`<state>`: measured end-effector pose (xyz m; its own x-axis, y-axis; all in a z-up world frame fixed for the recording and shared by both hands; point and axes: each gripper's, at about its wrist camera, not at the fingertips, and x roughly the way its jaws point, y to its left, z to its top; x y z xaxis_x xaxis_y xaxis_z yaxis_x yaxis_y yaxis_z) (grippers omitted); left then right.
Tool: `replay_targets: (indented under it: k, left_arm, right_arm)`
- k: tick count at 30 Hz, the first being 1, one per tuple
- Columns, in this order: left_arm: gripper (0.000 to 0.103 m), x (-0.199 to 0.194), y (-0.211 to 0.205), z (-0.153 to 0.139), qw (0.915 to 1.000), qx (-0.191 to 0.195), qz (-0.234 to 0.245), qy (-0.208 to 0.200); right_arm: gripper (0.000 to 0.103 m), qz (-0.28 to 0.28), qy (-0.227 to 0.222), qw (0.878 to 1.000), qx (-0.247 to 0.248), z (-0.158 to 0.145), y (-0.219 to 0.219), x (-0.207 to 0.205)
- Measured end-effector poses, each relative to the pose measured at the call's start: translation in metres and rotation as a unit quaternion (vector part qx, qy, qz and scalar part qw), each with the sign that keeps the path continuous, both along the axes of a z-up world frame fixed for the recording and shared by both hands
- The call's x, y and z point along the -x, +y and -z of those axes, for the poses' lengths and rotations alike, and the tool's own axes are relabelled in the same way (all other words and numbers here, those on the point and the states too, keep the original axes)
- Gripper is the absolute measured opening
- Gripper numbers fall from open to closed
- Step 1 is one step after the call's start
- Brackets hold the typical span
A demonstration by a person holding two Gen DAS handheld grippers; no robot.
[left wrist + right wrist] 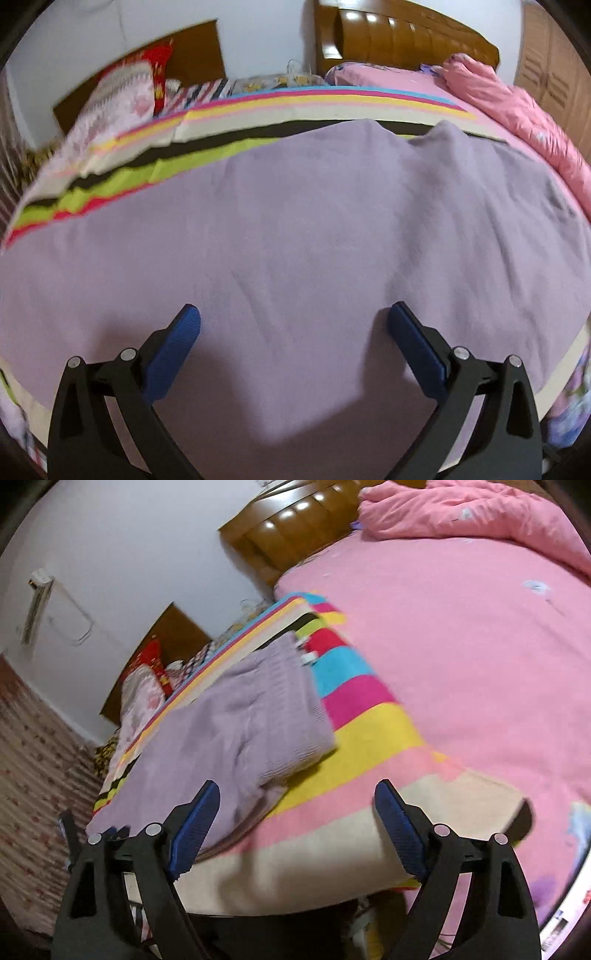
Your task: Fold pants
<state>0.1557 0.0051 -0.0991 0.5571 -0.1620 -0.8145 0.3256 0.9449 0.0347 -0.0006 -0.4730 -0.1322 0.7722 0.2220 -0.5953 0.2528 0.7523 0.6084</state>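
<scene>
On the bed [461, 672] we see lilac pants [236, 723] lying flat along a striped blanket [369, 734], waistband toward the headboard [295, 528]; left tongs [293, 321] and right tongs [297, 805] gape, empty.

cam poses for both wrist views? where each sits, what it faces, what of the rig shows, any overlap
Left wrist: on the left gripper, angled down over the lilac pants, facing the headboard; shows only its open blue-padded fingers.
Right wrist: on the right gripper, rolled, at the bed edge beside the pants, over the striped blanket; open fingers hold nothing.
Shared: pants, striped blanket, pink quilt, headboard.
</scene>
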Motion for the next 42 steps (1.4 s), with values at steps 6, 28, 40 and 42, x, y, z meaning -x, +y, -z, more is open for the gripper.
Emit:
replay_targets:
  k: [6,28,40,42]
  left_arm:
    - [0.102,0.000,-0.002,0.002,1.0000,-0.002,-0.005,0.002]
    - [0.102,0.003,-0.003,0.004,1.0000,-0.002,-0.002,-0.001]
    - [0.101,0.024,0.060,-0.019,0.9925,0.121,-0.011,-0.009]
    - [0.101,0.031,0.100,-0.023,0.9861,0.160,-0.041,-0.021]
  right_arm:
    - [0.085,-0.027,0.038,0.999,0.027,-0.004,0.021,-0.046]
    - [0.086,-0.075,0.022,0.985,0.153,-0.019,0.082,-0.068]
    - [0.085,-0.021,0.067,0.967,0.245,-0.043,0.110,-0.077]
    - [0.086,-0.035,0.041,0.952,0.300,-0.067,0.148,-0.091]
